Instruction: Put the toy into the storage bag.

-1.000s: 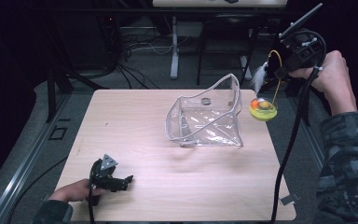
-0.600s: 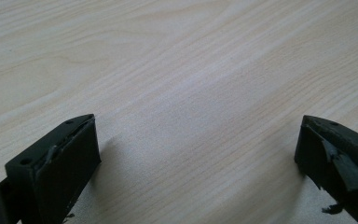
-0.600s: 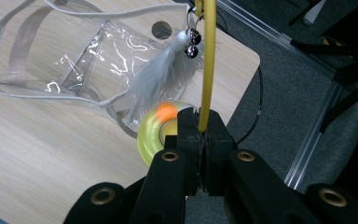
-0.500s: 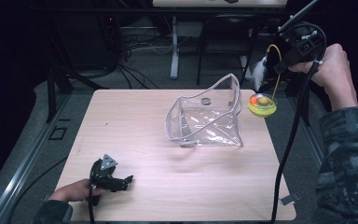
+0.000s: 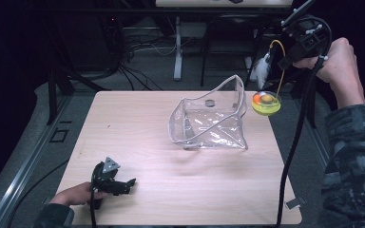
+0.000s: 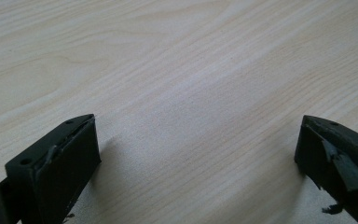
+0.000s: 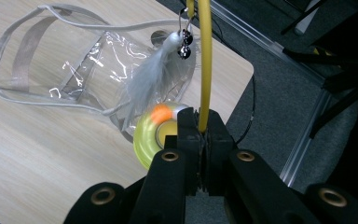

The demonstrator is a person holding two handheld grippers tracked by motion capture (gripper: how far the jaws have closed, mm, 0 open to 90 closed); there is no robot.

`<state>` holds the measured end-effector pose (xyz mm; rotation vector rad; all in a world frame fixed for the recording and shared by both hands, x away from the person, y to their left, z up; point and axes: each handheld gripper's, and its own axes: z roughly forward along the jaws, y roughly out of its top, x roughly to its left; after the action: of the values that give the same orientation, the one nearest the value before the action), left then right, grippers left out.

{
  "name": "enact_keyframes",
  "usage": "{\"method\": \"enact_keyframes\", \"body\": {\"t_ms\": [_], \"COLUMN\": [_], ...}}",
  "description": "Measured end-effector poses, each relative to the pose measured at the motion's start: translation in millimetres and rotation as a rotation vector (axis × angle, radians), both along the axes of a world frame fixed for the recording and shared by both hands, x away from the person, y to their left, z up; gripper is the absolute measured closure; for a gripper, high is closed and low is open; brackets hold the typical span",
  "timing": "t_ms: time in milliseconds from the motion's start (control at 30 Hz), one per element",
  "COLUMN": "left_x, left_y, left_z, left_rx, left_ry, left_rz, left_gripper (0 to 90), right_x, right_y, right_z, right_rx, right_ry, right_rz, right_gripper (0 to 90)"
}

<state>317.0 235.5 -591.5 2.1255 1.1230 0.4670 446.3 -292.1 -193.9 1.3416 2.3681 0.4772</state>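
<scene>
A: Above the table's far right corner, the right gripper [image 5: 298, 42] has its jaws clenched on the yellow wand [image 7: 205, 65] of a cat toy, holding it well off the wood.

B: Which way does the toy lie from that gripper?

A: Below it. The wand arcs up past the jaws and its long axis runs close to vertical, with the yellow-green disc [image 5: 266, 103] hanging at the bottom, an orange ball seated in it. A white feather [image 7: 151, 77] and 2 small dark bells dangle from the wand's upper end.

B: And the clear bag?

A: The clear plastic bag [image 5: 211, 118] sits on the table [image 5: 138, 123] just to the left of the disc, mouth up, its grey-edged rim gaping. I judge the disc must travel left and down to enter it.

B: What about the other hand?

A: The left gripper [image 5: 116, 183] rests at the near left corner, jaws spread wide with nothing between them, well apart from the bag. The right one is far nearer.
</scene>
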Motion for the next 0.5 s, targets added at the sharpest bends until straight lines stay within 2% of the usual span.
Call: {"method": "enact_keyframes", "body": {"t_ms": [500], "left_x": [0.0], "left_y": [0.0], "left_z": [0.0], "left_rx": [0.0], "left_ry": [0.0], "left_rz": [0.0], "left_gripper": [0.0], "right_x": [-0.6], "right_y": [16.7], "right_z": [25.2], "right_rx": [-0.006], "right_ry": [-0.05], "right_rz": [0.018], "right_gripper": [88.3]}}
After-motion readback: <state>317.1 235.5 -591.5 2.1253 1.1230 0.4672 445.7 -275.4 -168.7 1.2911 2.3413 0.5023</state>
